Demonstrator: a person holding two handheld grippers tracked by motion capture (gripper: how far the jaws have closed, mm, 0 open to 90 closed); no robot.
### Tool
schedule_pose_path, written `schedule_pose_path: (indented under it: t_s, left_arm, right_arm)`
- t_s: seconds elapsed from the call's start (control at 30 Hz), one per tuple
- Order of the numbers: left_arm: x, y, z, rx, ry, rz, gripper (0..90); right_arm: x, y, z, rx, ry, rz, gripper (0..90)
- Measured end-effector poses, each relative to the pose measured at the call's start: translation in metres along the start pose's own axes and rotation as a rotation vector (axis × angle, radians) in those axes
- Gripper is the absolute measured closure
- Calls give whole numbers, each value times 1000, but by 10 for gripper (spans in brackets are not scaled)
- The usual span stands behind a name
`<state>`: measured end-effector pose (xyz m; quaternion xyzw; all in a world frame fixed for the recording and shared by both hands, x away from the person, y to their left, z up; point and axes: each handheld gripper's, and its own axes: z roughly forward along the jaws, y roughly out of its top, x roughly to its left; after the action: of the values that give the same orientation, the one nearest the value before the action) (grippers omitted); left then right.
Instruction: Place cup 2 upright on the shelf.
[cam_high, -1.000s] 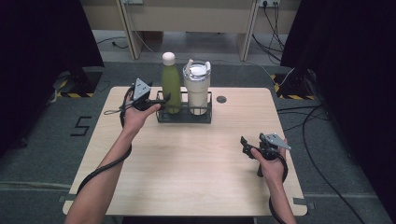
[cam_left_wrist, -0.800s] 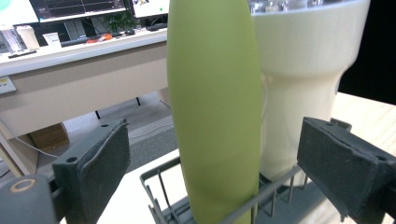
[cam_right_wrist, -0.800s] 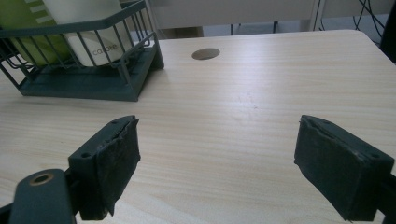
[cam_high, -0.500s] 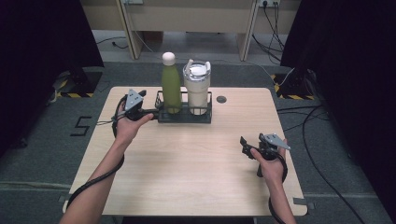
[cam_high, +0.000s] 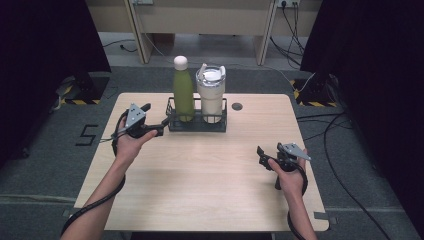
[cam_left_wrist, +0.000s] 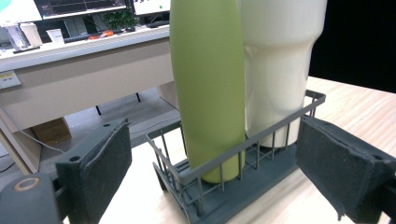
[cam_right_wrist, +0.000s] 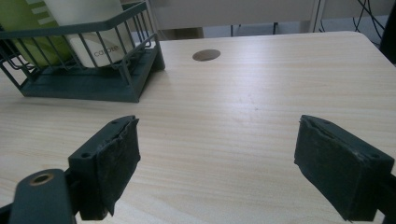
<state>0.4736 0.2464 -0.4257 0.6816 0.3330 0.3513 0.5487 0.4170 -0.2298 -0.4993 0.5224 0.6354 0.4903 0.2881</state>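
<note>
A dark wire rack (cam_high: 196, 124) stands at the back middle of the table, holding a green bottle (cam_high: 183, 93) with a pale cap and a white lidded tumbler (cam_high: 210, 93). My left gripper (cam_high: 161, 127) is open just left of the rack, jaws pointing at its left end. In the left gripper view the green bottle (cam_left_wrist: 208, 79) and the tumbler (cam_left_wrist: 280, 65) rise close ahead in the rack (cam_left_wrist: 233, 177), between the two spread jaws. My right gripper (cam_high: 261, 156) is open and empty, low over the table's right side, well away from the rack (cam_right_wrist: 88, 70).
A small round dark hole (cam_high: 237, 106) marks the wooden table (cam_high: 200, 175) right of the rack. Cables trail on the grey floor around the table, and a wooden bench (cam_high: 200, 15) stands beyond it.
My left gripper has dropped from beside the bottle's upper body to the rack's left end and drawn slightly back toward the person. The right gripper has stayed put.
</note>
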Motion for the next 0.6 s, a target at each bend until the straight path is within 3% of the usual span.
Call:
schedule_pose_path:
  t_s: [0.6]
  left_arm:
    - [-2, -9, -26, -12, -1, -9, 105]
  right_arm:
    - [0, 0, 0, 0, -1, -5, 143]
